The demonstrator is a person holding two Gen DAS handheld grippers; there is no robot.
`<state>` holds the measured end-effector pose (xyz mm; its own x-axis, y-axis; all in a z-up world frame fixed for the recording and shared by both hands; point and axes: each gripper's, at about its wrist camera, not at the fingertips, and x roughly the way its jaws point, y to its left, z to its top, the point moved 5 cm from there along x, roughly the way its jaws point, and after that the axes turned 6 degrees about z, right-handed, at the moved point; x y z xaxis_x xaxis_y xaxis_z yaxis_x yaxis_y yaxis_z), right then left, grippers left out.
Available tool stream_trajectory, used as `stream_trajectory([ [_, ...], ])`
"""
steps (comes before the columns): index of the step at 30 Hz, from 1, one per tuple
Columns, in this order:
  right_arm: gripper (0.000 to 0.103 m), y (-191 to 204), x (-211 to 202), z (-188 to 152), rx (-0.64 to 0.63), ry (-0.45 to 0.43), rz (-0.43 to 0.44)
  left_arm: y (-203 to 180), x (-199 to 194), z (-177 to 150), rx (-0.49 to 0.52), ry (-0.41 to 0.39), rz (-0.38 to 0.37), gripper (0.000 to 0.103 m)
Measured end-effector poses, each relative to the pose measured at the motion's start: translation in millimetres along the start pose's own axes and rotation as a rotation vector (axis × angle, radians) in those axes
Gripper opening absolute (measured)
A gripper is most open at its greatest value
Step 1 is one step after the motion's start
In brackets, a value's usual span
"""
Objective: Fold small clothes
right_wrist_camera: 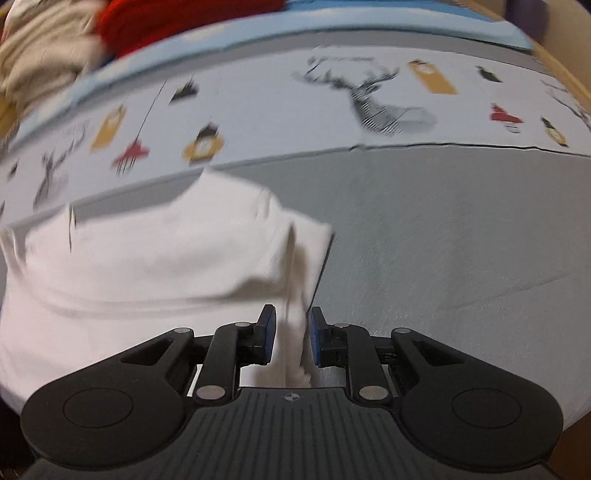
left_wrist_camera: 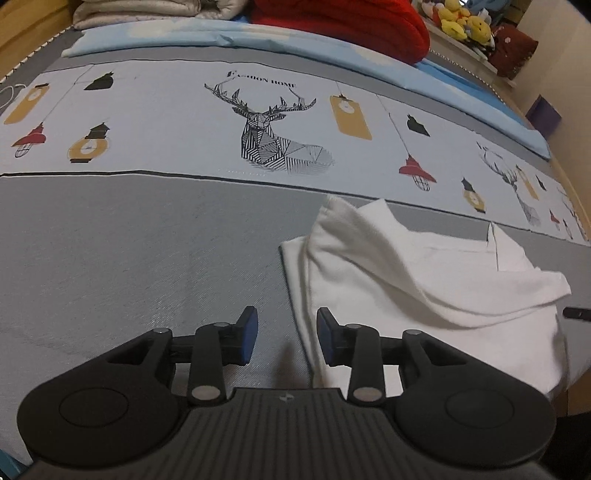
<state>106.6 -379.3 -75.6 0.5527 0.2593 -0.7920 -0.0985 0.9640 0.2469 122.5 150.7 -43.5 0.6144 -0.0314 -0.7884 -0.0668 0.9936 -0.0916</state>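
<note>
A small white garment (left_wrist_camera: 406, 273) lies partly folded and rumpled on the grey band of the bed cover (left_wrist_camera: 147, 258). My left gripper (left_wrist_camera: 288, 332) is open just above the cover, straddling the garment's left edge, and its blue pads do not press on the cloth. In the right wrist view, which is blurred, the same garment (right_wrist_camera: 147, 266) spreads to the left. My right gripper (right_wrist_camera: 293, 336) is open a little at its right corner. A hanging fold of the white cloth stands between the pads with a slim gap on the right side.
The cover's pale band with deer and lantern prints (left_wrist_camera: 266, 125) runs behind the garment. Beyond it lie a blue sheet (left_wrist_camera: 258, 37), a red blanket (left_wrist_camera: 351, 26) and a beige quilt (left_wrist_camera: 147, 11). Yellow plush toys (left_wrist_camera: 461, 22) sit at the back right.
</note>
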Motion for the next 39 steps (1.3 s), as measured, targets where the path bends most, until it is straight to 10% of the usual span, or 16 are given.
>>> stream_trajectory([
  [16, 0.017, 11.0, 27.2, 35.4, 0.116, -0.070, 0.172, -43.2, 47.2, 40.2, 0.061, 0.002, 0.085, 0.065],
  [18, 0.004, 7.1, 31.0, 43.4, 0.147, -0.081, 0.189, -46.2, 53.5, 45.5, 0.072, -0.002, 0.092, 0.059],
  [21, 0.002, -2.8, 30.9, 57.9, 0.220, -0.143, 0.199, -45.9, 60.2, 54.0, 0.072, -0.009, 0.085, 0.006],
  [26, 0.004, -27.0, 15.0, 81.2, 0.416, -0.347, 0.247, -13.3, 49.4, 73.5, -0.125, -0.105, 0.144, 0.000],
  [29, 0.046, -43.8, 6.6, 85.4, 0.500, -0.429, 0.151, -9.7, 59.7, 70.1, -0.181, -0.028, 0.075, 0.004],
  [35, 0.046, -41.7, 35.0, 76.1, 0.445, -0.237, 0.074, -22.9, 72.6, 71.0, -0.120, 0.014, 0.066, 0.032],
  [39, 0.046, -18.5, 52.6, 67.4, 0.312, -0.124, 0.064, -20.4, 81.7, 69.4, -0.149, 0.042, 0.056, 0.032],
])
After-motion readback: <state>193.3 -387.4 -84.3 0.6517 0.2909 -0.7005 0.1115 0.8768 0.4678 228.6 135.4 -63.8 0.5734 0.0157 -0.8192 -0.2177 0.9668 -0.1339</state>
